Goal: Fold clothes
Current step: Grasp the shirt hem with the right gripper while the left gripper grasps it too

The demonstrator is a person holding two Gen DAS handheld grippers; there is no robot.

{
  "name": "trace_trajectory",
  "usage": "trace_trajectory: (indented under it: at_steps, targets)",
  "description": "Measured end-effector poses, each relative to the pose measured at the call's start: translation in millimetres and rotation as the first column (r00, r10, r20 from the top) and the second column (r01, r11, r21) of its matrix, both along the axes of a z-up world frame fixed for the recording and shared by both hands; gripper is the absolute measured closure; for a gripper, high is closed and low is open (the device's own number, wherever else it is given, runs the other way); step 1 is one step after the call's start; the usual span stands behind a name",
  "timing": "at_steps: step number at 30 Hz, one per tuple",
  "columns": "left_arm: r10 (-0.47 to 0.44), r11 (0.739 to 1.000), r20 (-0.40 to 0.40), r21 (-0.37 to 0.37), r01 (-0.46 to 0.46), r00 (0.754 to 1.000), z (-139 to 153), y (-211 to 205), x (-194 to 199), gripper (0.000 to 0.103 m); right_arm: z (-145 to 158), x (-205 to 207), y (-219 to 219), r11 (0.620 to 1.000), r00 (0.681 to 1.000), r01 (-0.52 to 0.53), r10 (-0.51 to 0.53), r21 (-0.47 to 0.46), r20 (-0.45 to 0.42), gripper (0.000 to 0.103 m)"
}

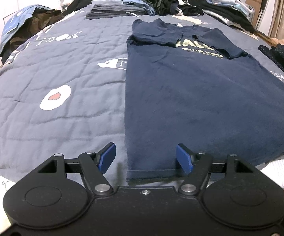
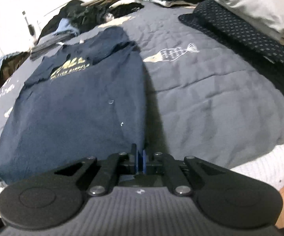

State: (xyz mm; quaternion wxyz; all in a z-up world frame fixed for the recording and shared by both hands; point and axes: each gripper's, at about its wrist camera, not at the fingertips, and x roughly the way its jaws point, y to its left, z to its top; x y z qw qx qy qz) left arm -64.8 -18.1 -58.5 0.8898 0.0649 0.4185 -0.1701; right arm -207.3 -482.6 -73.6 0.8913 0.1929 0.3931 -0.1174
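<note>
Right now the navy T-shirt (image 1: 191, 102) lies flat on the grey-blue quilt (image 1: 53, 68), both sleeves already turned in over the gold print, its hem at the near edge of the bed. The left gripper (image 1: 145, 158) hangs over the hem's left corner with its blue pads spread wide, one pad over bare quilt and the other over the cloth, nothing pinched. The right gripper (image 2: 140, 158) sits at the shirt's other bottom corner with its pads pressed together; whether any fabric is caught between them I cannot tell, since the corner is hidden beneath the claw. That, I'd judge, is the risk: if the right side has closed on air or on only the top layer, lifting the hem toward the collar would drag one side up and leave the other lying, skewing the fold. The left side could also snag the quilt along with the shirt, given how it straddles the edge. A folded grey stack (image 1: 112, 11) and loose dark garments (image 1: 161, 0) crowd the far end, so an overshoot could rumple them.
</note>
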Motion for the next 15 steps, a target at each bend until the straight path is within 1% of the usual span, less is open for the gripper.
trace_trajectory:
  at_steps: [3, 5, 7, 9, 13, 15]
  targets:
    - [0.013, 1.000, -0.008, 0.000, -0.013, 1.000, -0.7, 1.6, 2.6, 0.036, -1.8, -2.6, -1.4, 1.000, 1.000, 0.013, -0.013, 0.006, -0.022, 0.100]
    - [0.026, 1.000, -0.018, -0.003, -0.026, 1.000, -1.5, 4.9, 4.7, 0.036, -2.7, -2.1, -0.3, 1.000, 0.999, 0.014, -0.015, -0.019, -0.043, 0.100]
    - [0.040, 0.999, -0.044, 0.000, -0.040, 0.998, -4.4, 8.5, 8.0, 0.036, -3.1, -1.8, -0.3, 0.999, 0.998, 0.018, -0.020, -0.037, -0.055, 0.100]
    - [0.052, 0.999, -0.058, 0.003, -0.052, 0.997, -6.4, 10.7, 9.9, 0.036, -0.3, -4.5, -4.0, 0.999, 0.999, 0.038, -0.039, -0.021, -0.034, 0.100]
    - [0.080, 0.995, -0.050, -0.058, -0.083, 0.996, -2.0, 22.3, 11.1, 0.036, 6.7, -11.4, -12.6, 0.997, 0.997, 0.080, -0.081, 0.021, 0.017, 0.100]
    - [0.089, 0.993, -0.060, -0.067, -0.093, 0.994, -2.1, 25.1, 12.1, 0.036, 11.6, -16.9, -15.6, 0.994, 0.993, 0.103, -0.104, 0.024, 0.054, 0.100]
